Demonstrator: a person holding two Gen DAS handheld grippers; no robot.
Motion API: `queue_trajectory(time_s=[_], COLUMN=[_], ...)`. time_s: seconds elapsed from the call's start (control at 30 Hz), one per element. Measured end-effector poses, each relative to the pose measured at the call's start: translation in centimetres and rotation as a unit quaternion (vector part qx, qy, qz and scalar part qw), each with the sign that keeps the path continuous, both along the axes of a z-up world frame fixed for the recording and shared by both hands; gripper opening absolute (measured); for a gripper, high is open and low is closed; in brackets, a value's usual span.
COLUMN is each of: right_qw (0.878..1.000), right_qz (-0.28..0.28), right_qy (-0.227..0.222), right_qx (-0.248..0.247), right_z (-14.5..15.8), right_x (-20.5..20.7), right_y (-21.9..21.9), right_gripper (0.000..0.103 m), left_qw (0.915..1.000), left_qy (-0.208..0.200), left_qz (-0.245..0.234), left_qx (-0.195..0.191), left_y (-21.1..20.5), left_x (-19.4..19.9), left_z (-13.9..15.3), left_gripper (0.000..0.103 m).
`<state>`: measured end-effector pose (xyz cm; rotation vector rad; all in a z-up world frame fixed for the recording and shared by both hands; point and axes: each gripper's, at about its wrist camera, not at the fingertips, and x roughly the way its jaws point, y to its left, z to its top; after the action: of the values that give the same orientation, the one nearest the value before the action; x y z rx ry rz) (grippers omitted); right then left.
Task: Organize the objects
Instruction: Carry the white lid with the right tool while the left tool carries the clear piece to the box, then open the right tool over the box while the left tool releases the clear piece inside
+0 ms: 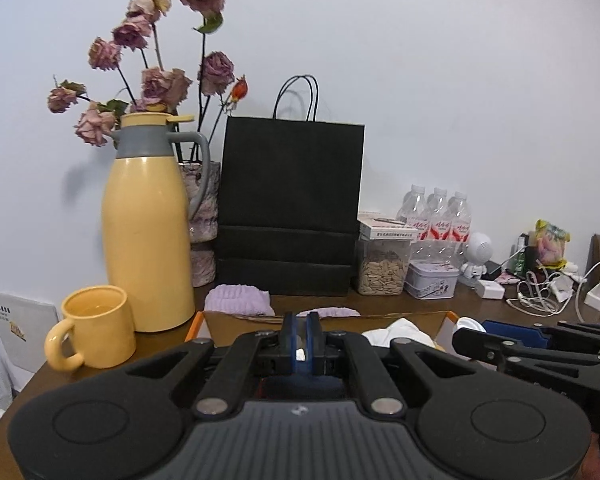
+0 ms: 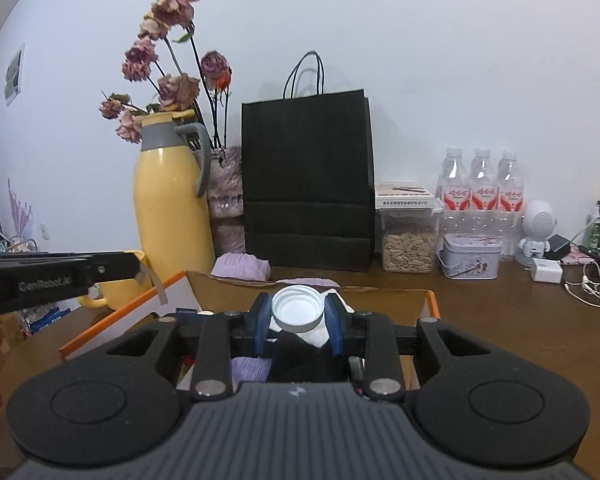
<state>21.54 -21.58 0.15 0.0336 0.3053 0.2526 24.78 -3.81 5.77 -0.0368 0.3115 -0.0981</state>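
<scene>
An open cardboard box [image 2: 380, 300] with orange edges sits on the wooden table in front of both grippers; it also shows in the left wrist view [image 1: 332, 326]. My right gripper [image 2: 299, 326] is shut on a white round lid [image 2: 298, 307] and holds it over the box, above white cloth [image 2: 314, 336], a black item and purple cloth. My left gripper [image 1: 300, 336] hangs over the box with its jaws nearly together, a small white bit between them. White cloth [image 1: 400, 334] lies in the box. The right gripper [image 1: 540, 344] appears at the right of the left wrist view.
A yellow thermos [image 1: 148, 224], yellow mug [image 1: 94, 326], dried roses [image 1: 156, 64], black paper bag [image 1: 292, 208], purple cloth [image 1: 238, 300], seed jar [image 1: 382, 268], tin [image 1: 430, 278], water bottles [image 1: 440, 216], a small white robot figure [image 1: 478, 256] and chargers with cables [image 1: 540, 292] crowd the table's back.
</scene>
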Motion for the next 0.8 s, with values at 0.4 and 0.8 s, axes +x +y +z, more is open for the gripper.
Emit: queue_trajectory(time_s=[0.4, 0.8], right_qw=[0.999, 0.998], right_qz=[-0.004, -0.018], right_qy=[0.042, 0.048], right_qx=[-0.012, -0.036], right_z=[-2.0, -2.8], right_x=[5.1, 5.2], right_y=[0.7, 0.4], right_gripper=[0.031, 0.103], left_qw=[0.9996, 0.9995], left_qy=[0.022, -0.003], left_qz=[0.004, 0.029], left_qx=[0.016, 0.014], left_y=[-0.4, 1.2], left_x=[5.3, 5.3], left_z=[-2.0, -2.7], left_gripper=[0.011, 0.103])
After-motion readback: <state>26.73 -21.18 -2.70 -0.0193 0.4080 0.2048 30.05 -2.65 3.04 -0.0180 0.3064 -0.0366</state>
